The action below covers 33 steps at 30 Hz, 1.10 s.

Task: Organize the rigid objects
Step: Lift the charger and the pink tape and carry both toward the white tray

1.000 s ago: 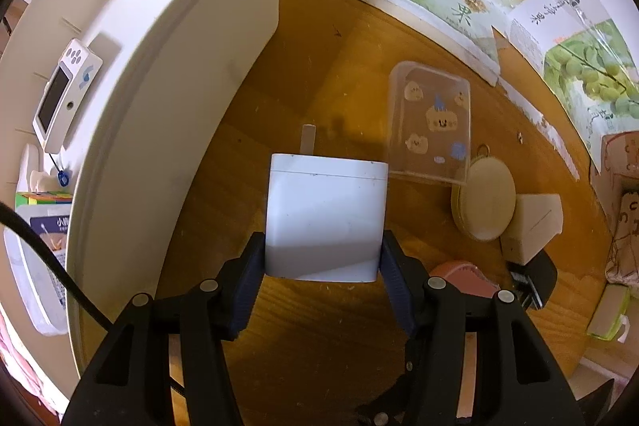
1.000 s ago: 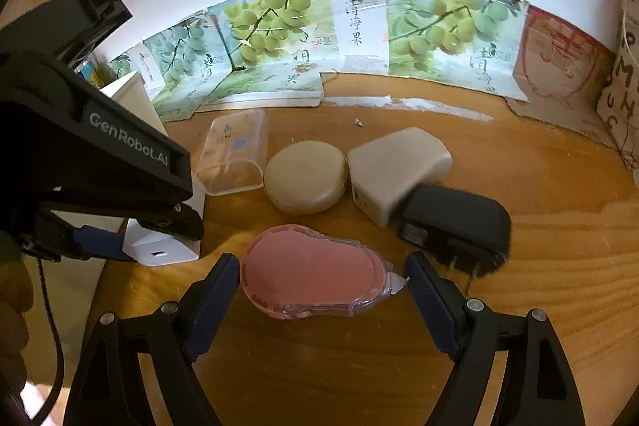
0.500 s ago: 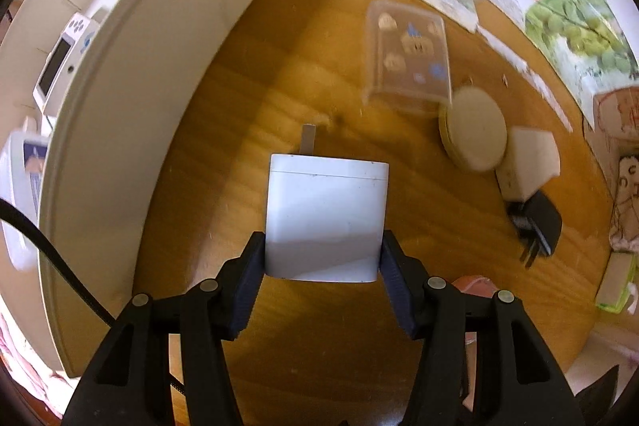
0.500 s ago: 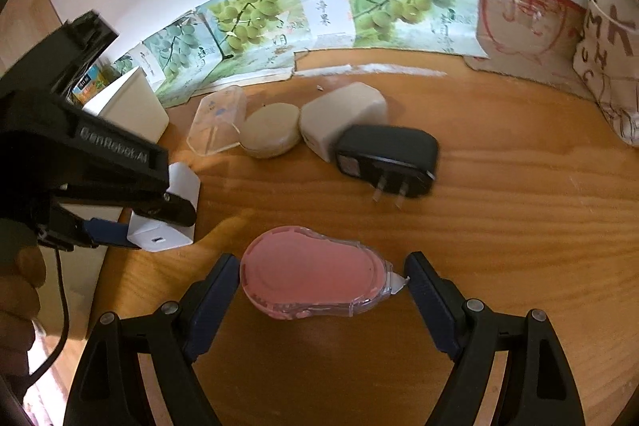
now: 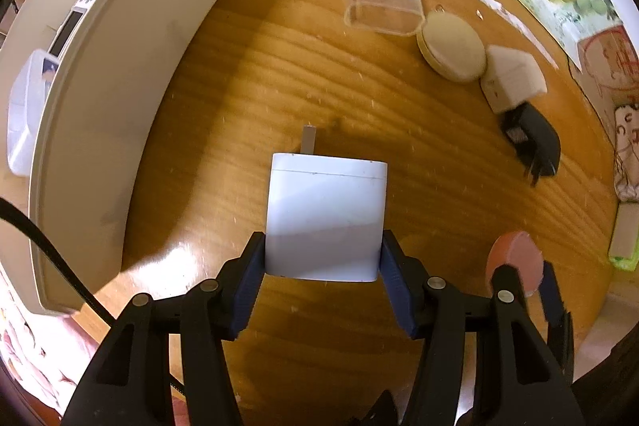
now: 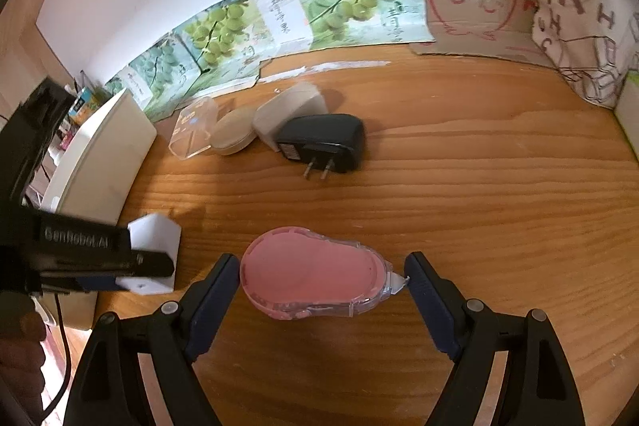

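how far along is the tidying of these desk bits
Done: nothing clearly sorted yet. In hand: left claw grips the white charger; right claw holds the pink tape dispenser. Left: clear case, round tin, beige adapter, black adapter.

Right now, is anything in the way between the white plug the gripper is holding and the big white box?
Nothing visible is. The left gripper holds the white plug, and only bare wooden table lies between it and the big white box.
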Each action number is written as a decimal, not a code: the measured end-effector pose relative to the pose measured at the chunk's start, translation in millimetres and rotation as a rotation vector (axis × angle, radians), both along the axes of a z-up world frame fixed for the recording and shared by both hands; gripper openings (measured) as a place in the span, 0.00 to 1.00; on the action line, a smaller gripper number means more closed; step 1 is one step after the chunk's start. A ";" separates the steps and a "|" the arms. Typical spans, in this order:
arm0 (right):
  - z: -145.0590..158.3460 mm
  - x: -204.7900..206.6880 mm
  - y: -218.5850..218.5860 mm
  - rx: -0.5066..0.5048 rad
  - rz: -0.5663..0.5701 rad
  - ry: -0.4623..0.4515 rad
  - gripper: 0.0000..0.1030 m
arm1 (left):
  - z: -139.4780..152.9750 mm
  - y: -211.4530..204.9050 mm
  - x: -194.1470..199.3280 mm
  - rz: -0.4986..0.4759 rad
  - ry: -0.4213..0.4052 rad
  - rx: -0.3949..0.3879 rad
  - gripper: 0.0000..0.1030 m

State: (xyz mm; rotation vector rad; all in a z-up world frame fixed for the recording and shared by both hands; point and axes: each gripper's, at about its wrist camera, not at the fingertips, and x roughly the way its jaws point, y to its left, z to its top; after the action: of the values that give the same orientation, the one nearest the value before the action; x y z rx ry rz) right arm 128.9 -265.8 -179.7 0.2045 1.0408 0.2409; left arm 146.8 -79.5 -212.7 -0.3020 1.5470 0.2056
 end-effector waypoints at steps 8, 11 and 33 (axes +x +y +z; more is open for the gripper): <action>10.2 -7.6 -12.2 0.003 -0.011 -0.027 0.82 | 25.2 0.1 -30.9 -0.048 -0.059 -0.001 0.57; 13.8 -9.8 -11.6 0.005 0.001 -0.038 0.82 | 36.6 -0.8 -34.3 -0.063 -0.082 -0.015 0.56; 52.7 -32.1 31.4 -0.033 0.101 -0.172 0.82 | 121.8 36.6 -30.3 -0.151 -0.351 0.014 0.56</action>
State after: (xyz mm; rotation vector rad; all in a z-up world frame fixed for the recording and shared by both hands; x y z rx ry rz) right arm 96.8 -234.4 -127.0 0.0990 0.8845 0.3272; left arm 116.4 -42.9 -90.9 -0.1962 1.2136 0.0408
